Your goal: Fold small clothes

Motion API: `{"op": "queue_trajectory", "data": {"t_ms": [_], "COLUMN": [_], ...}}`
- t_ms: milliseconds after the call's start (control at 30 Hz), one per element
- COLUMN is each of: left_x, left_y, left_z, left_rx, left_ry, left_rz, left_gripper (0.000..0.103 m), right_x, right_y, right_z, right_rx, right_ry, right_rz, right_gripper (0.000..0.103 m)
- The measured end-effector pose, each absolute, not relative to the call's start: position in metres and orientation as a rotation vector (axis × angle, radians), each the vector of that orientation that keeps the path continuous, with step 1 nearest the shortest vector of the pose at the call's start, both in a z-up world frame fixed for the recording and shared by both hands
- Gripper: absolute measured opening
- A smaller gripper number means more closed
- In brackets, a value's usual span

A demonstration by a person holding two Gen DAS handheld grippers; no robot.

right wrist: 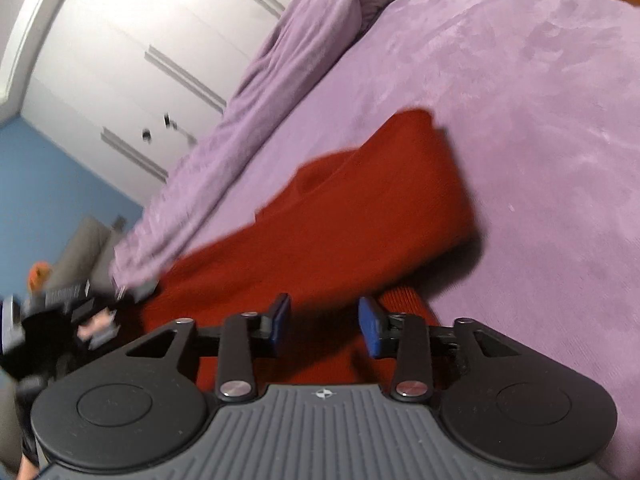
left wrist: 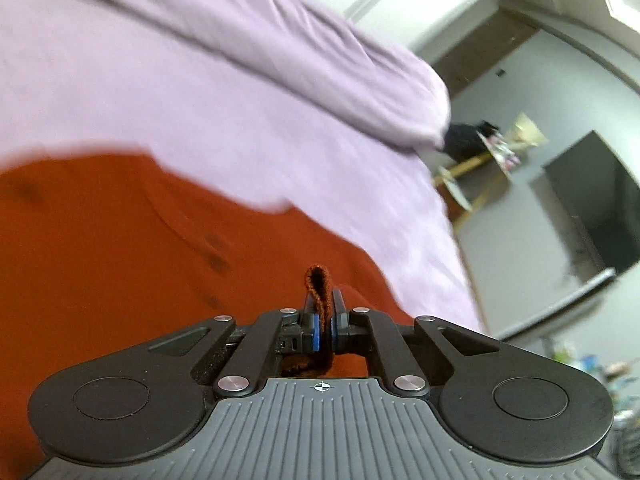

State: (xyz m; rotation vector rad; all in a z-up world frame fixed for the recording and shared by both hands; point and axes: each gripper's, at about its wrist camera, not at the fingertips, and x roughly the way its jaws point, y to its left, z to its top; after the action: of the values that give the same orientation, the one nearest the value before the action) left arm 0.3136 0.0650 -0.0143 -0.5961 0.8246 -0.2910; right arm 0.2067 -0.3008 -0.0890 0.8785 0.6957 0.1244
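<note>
Cloth is what I work with here: a red garment (right wrist: 344, 216) lies on a purple bed cover (right wrist: 540, 100). My left gripper (left wrist: 323, 312) is pressed together and pinches a small fold of the red edge (left wrist: 318, 286), which sticks up between the blue pads. My right gripper (right wrist: 324, 320) is spread apart. The red cloth lies under the gap, but the pads do not press on it.

In the right wrist view the garment runs long from the near left to the far right, and its far end (right wrist: 412, 128) looks lifted or folded. A ribbed red cuff (right wrist: 408, 300) sits just beside my right gripper's right pad.

I think the right gripper is nearer that cuff, so it should take that end. Then both hands could carry the near edge toward the far side. The views are blurry, so I cannot tell the folds well.
</note>
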Motion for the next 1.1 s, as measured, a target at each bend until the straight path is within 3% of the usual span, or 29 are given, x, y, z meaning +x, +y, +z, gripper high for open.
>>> {"op": "queue_trajectory", "data": {"t_ms": [200,367,500,733,867,1100], "left_x": [0.302,0.291,0.290,0.304,0.310,0.308], "left_y": [0.147,0.173,0.169,0.132,0.116,0.129], "left_z": [-0.015,-0.033,-0.043,-0.043,-0.058,-0.063], "left_rx": [-0.595,-0.624,-0.578,-0.455,-0.348,-0.317], "left_ry": [0.815,0.847,0.862,0.850,0.876,0.847], "left_rz": [-0.073,-0.032,-0.029,-0.067,-0.058,-0.034], "left_gripper": [0.006,0.006,0.006,0.006,0.006,0.006], "right_x": [0.239,0.263,0.279,0.281,0.285,0.268], "right_y": [-0.302,-0.284,-0.264,-0.248,-0.240,-0.256], "right_z": [-0.103,-0.107,-0.105,-0.078,-0.089,-0.063], "right_rx": [1.018,0.965,0.806,0.389,0.330,0.374], "right_ry": [0.698,0.746,0.798,0.671,0.771,0.696], "right_rz": [0.079,0.069,0.059,-0.093,-0.034,0.022], "right_gripper": [0.044,0.037,0.006,0.005,0.006,0.019]}}
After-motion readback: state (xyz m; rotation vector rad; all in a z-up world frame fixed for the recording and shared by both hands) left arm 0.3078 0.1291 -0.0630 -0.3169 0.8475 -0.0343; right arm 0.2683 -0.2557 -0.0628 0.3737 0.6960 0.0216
